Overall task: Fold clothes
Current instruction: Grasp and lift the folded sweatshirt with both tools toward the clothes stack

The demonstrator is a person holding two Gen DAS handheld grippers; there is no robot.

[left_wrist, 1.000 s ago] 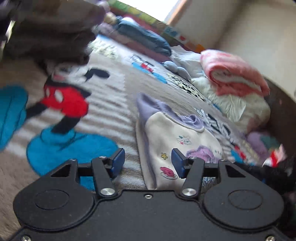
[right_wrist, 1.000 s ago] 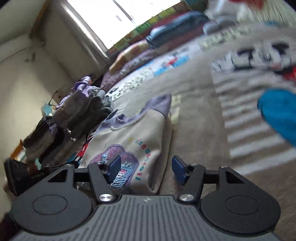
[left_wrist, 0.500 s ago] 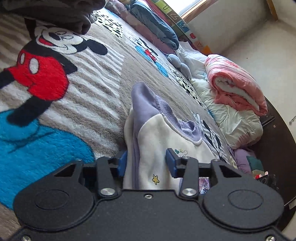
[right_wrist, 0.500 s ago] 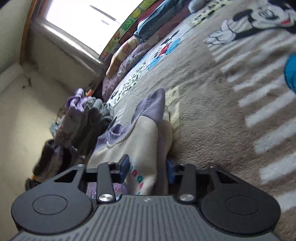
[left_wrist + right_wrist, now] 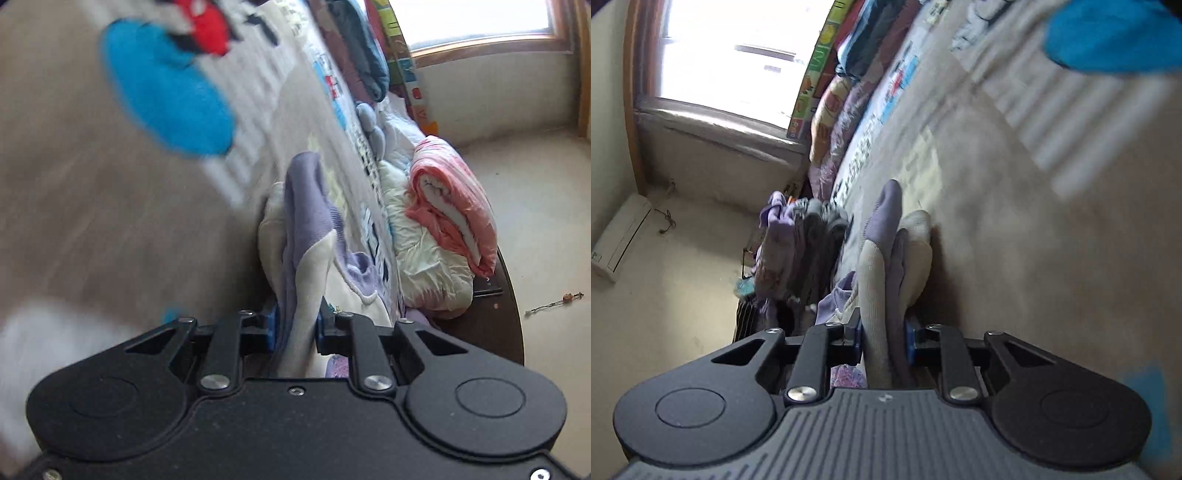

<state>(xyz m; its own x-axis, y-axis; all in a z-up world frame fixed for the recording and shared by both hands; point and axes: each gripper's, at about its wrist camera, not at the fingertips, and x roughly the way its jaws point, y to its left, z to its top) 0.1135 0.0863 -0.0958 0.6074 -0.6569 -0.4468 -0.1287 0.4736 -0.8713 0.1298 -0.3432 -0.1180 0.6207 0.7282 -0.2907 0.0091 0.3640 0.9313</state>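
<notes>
No word or number reads clearly; the coloured strip (image 5: 812, 79) under the window bears large blurred letters.

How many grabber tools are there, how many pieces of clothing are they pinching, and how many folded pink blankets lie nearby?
Grippers: 2, the left gripper and the right gripper, both clamped on cloth.
Garments being pinched: 1, the cream and purple sweatshirt.
Folded pink blankets: 1, the pink blanket beside it.
Total: 4.

Sweatshirt (image 5: 303, 251) on blanket (image 5: 92, 203), between jaws
</notes>
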